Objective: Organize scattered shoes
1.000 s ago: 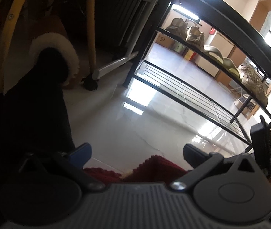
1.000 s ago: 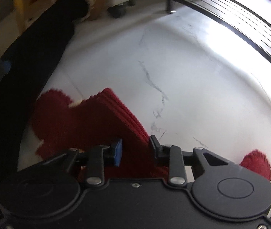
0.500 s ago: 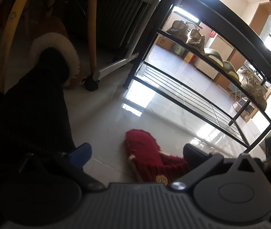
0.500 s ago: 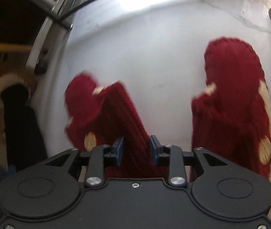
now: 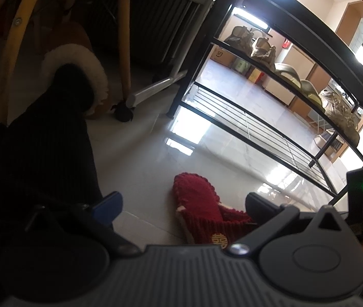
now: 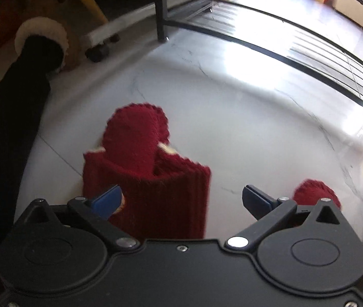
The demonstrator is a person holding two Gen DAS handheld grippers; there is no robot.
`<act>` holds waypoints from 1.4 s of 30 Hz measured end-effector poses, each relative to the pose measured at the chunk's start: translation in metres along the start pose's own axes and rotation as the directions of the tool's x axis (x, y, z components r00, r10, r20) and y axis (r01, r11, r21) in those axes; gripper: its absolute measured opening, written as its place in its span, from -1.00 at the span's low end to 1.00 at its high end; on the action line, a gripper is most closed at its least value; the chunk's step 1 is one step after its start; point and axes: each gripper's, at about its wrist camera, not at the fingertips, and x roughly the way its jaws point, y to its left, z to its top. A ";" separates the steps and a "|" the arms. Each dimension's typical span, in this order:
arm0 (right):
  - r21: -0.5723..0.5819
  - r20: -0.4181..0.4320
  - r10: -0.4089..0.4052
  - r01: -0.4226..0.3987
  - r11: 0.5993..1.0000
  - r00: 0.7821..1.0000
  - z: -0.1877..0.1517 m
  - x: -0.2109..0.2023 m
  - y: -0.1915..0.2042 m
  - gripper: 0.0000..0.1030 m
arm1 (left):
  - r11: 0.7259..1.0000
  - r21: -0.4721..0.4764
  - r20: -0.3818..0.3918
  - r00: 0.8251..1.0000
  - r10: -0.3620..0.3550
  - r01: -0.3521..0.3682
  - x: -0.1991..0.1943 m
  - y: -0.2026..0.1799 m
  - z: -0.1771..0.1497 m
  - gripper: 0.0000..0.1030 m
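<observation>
Released a moment ago, the dark red knitted slipper (image 6: 143,163) now lies on the pale marble-veined tile floor (image 6: 232,107), toe pointing away toward the black metal shoe rack (image 5: 258,133); the right gripper (image 6: 181,200) has just been opening its jaws and they stand spread wide, the ribbed cuff below and between them but neither pad pressing on it. A second red knitted slipper (image 6: 314,194) shows only its toe just beside the right finger; the rest is hidden behind the gripper body. The left gripper (image 5: 181,207) hovers with jaws apart and nothing between them, the same slipper lying beyond its tips.

Judging by the knit, the slipper looks light, soft and floppy, not slippery and not fragile; a pinch on the folded ribbed cuff or the firmer sole edge should hold it best, since the toe would simply fold. Motion blur softens the right view; the sole cannot be seen; glare washes out the rack's lowest tier; tan shoes (image 5: 260,48) fill the middle tier.
</observation>
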 end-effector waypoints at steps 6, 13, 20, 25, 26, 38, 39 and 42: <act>0.075 0.031 0.026 -0.028 0.997 0.999 -0.008 0.020 -0.006 1.00 | 1.000 0.006 -0.004 1.000 0.006 -0.006 0.001 -0.001 0.000 0.99; 0.052 -0.054 0.083 -0.080 0.995 0.995 -0.009 0.039 -0.008 0.10 | 1.000 0.007 -0.009 1.000 0.011 -0.011 0.002 -0.002 0.000 0.99; 0.035 -0.016 -0.015 0.016 0.999 1.000 -0.008 0.028 0.009 -0.55 | 1.000 0.002 -0.007 1.000 0.010 -0.010 0.002 -0.002 0.000 0.99; 0.283 -0.029 -0.099 0.103 0.954 0.995 -0.016 0.011 0.002 -0.61 | 1.000 -0.003 -0.003 1.000 0.005 -0.005 0.001 -0.001 -0.001 0.99; 0.355 -0.043 -0.108 0.117 0.927 0.993 -0.019 0.007 -0.003 -0.61 | 1.000 -0.006 -0.001 1.000 0.003 -0.003 0.000 0.000 -0.001 0.99; 0.552 -0.122 -0.061 0.119 0.825 0.991 -0.066 -0.024 -0.050 -0.61 | 1.000 -0.003 -0.003 1.000 0.002 -0.002 0.001 -0.001 -0.001 0.99; 0.550 -0.119 -0.065 0.120 0.827 0.991 -0.068 -0.025 -0.052 -0.61 | 1.000 -0.003 -0.003 1.000 0.002 -0.002 0.000 -0.001 -0.001 0.99; 0.531 -0.102 -0.077 0.120 0.839 0.992 -0.069 -0.025 -0.053 -0.60 | 1.000 -0.002 -0.004 1.000 0.005 -0.005 0.001 -0.001 -0.001 0.99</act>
